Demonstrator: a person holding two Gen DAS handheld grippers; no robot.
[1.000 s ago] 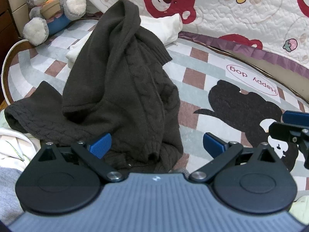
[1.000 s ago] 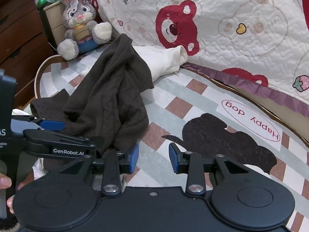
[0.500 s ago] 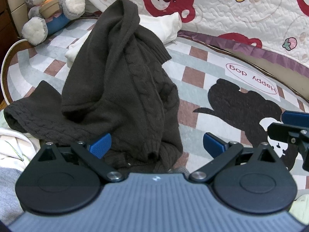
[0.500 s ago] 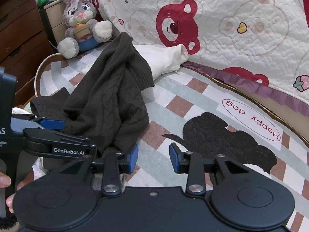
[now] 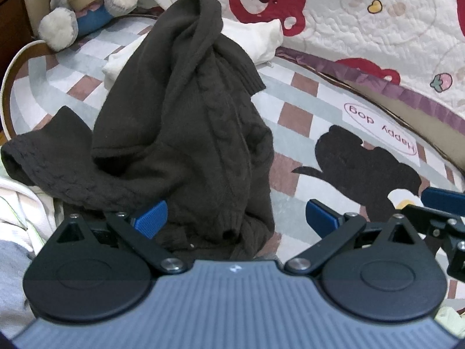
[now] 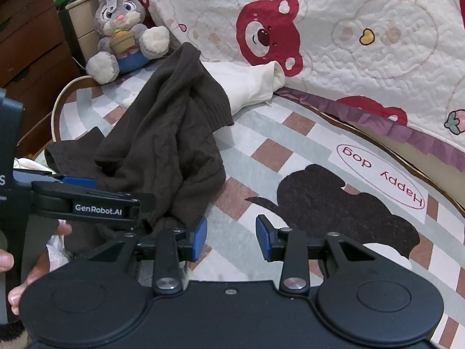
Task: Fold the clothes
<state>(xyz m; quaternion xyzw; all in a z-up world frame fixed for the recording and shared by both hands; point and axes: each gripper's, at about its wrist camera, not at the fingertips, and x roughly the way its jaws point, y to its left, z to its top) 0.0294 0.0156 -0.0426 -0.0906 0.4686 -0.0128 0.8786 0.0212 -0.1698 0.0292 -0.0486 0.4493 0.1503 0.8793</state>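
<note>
The left gripper (image 5: 235,215), black with blue pads, stands wide open; the hem of the dark brown cable-knit sweater (image 5: 186,133) lies bunched between its fingers, against the left pad, unpinched. The right gripper (image 6: 231,237), of the same make, is about half open and widening, with nothing between its jaws; the sweater's lower edge lies just left of its left pad. The sweater is crumpled in a heap, one ribbed cuff jutting right, a sleeve trailing left. It rests on a round checked rug (image 6: 290,133) in grey, white and brown, printed with a black dog and "Happy dog". Beyond lie a cream pillow (image 6: 250,84), a grey plush rabbit (image 6: 122,29) and a white quilt with red bears (image 6: 334,29).
</note>
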